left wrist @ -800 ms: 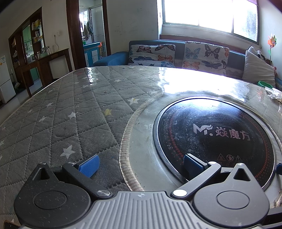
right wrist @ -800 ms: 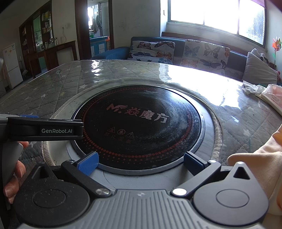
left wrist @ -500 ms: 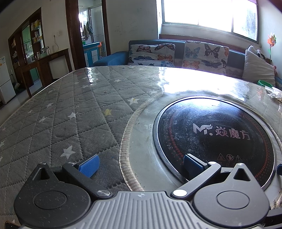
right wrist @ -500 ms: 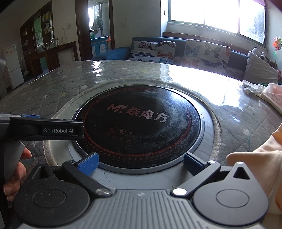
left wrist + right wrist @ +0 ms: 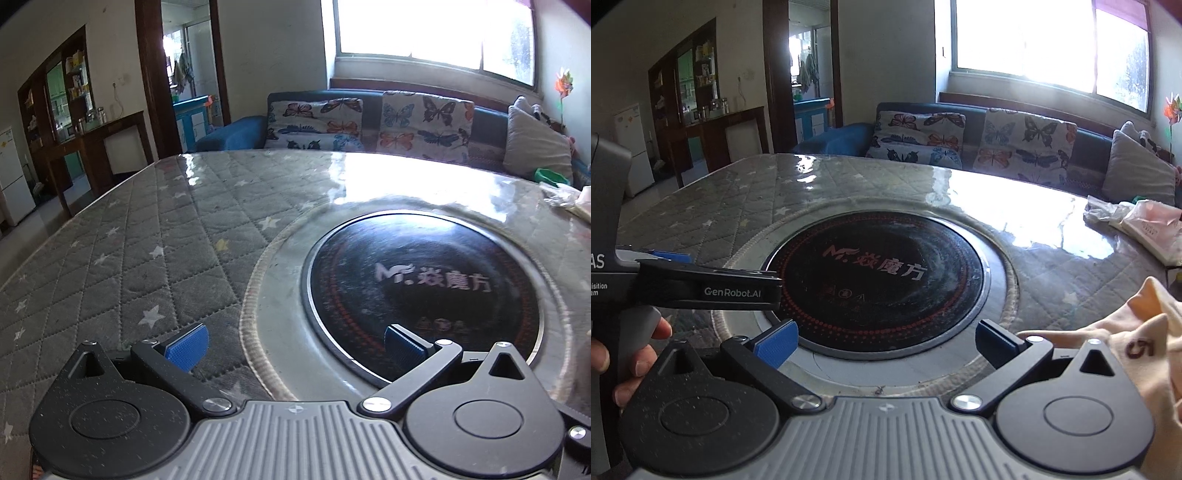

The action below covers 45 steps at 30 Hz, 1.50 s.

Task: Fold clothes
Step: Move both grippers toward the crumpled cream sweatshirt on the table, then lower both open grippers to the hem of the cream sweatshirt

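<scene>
A pale peach garment [image 5: 1145,339] with a dark "5" printed on it lies crumpled at the table's near right edge, just right of my right gripper [image 5: 882,341]. That gripper stands open over the near rim of the black cooktop, nothing between its blue pads. My left gripper [image 5: 293,345] is open too, its left pad over the grey quilted cover and its right pad over the cooktop's edge. From the right wrist view the left gripper [image 5: 701,284] shows side-on at the left, held by a hand [image 5: 624,358]. The garment barely shows in the left wrist view.
A round black induction cooktop [image 5: 879,269] sits sunk in the middle of the table [image 5: 129,258], under a glossy clear sheet. White and pink plastic bags [image 5: 1137,225] lie at the far right edge. A sofa with butterfly cushions [image 5: 369,122] stands behind the table.
Both grippers have lifted and tilted slightly. In the right wrist view more of the peach garment has come into sight at the right, and the left gripper sits higher in frame.
</scene>
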Tool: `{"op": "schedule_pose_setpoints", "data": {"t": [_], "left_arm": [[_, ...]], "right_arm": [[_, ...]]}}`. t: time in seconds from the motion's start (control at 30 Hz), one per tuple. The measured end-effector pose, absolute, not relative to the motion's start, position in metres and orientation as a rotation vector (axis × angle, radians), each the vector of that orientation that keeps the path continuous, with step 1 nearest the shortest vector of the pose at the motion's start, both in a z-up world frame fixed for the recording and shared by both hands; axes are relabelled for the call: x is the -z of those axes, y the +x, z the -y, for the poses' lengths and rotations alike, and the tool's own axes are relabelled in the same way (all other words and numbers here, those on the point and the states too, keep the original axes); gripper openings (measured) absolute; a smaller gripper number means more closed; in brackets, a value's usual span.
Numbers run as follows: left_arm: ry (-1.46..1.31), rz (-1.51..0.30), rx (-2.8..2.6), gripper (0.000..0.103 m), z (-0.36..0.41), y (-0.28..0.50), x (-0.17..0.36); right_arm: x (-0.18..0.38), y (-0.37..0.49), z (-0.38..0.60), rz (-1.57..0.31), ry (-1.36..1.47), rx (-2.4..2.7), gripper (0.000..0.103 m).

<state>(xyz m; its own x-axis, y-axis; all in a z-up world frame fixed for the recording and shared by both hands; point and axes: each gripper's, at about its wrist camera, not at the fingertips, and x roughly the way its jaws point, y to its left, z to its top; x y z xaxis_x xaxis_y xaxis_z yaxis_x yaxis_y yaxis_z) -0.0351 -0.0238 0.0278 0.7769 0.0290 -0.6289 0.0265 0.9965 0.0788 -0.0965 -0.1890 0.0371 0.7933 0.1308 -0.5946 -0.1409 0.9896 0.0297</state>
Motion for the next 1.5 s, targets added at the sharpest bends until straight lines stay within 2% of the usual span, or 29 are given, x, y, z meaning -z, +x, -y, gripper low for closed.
{"op": "schedule_pose_setpoints", "data": {"t": [0.5,1.5], "left_arm": [[0.098,-0.663,0.129,0.103,0.059,-0.074,-0.053],[0.154,-0.681,0.342,0.103,0.105,-0.123,-0.056]], "right_arm": [[-0.066,-0.154,0.215,-0.585,-0.014,-0.098,0.103],[-0.076,-0.223,0.258,-0.557,0.087,0.077,0.103]]}}
